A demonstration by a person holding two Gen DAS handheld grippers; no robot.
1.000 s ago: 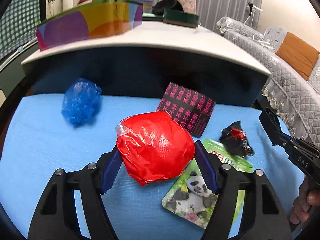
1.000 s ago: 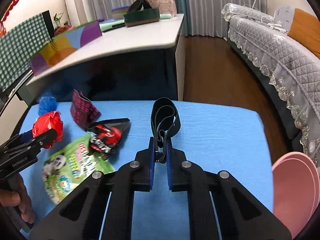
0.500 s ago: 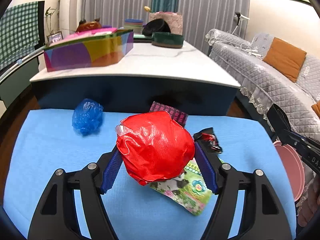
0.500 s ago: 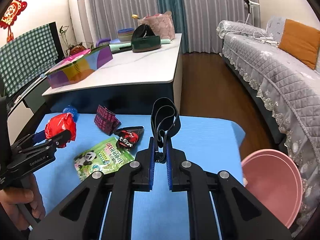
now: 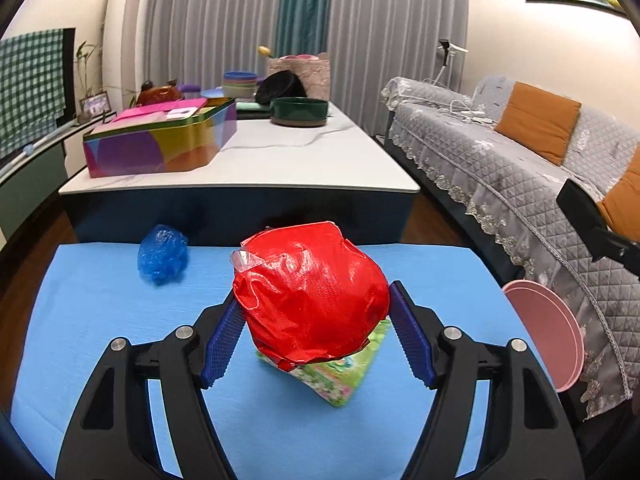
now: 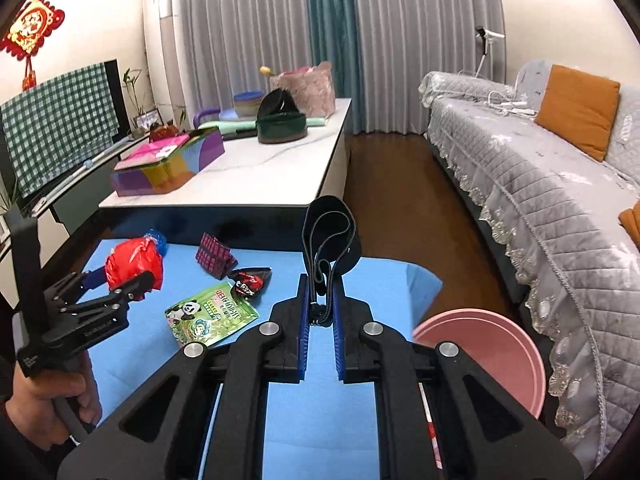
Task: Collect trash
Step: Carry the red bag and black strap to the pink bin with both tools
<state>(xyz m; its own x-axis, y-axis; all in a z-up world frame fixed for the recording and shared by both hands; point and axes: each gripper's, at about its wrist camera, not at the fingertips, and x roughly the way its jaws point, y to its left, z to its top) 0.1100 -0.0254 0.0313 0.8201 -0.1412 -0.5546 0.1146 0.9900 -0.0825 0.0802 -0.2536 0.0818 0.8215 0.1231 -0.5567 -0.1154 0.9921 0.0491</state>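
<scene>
My left gripper (image 5: 312,312) is shut on a crumpled red plastic ball (image 5: 310,294), held above the blue cloth (image 5: 100,320); the same red ball (image 6: 134,266) and left gripper (image 6: 120,280) show at the left of the right wrist view. My right gripper (image 6: 320,292) is shut on a folded black strap (image 6: 328,232) that sticks up from its pads. On the cloth lie a blue plastic wad (image 5: 162,254), a green panda packet (image 6: 210,314), a black-and-red wrapper (image 6: 248,280) and a pink-and-black patterned pouch (image 6: 214,254). A pink basin (image 6: 486,356) sits off the cloth's right edge.
A white-topped table (image 5: 280,160) stands behind the cloth with a colourful tin box (image 5: 160,140), a dark green bowl (image 5: 298,110) and other items. A grey quilted sofa (image 6: 540,184) with orange cushions runs along the right. A person's hand (image 6: 44,400) holds the left gripper's handle.
Both grippers have risen with their loads, so the cloth and its litter look lower and farther. The pink basin has come more fully into view at the right.
</scene>
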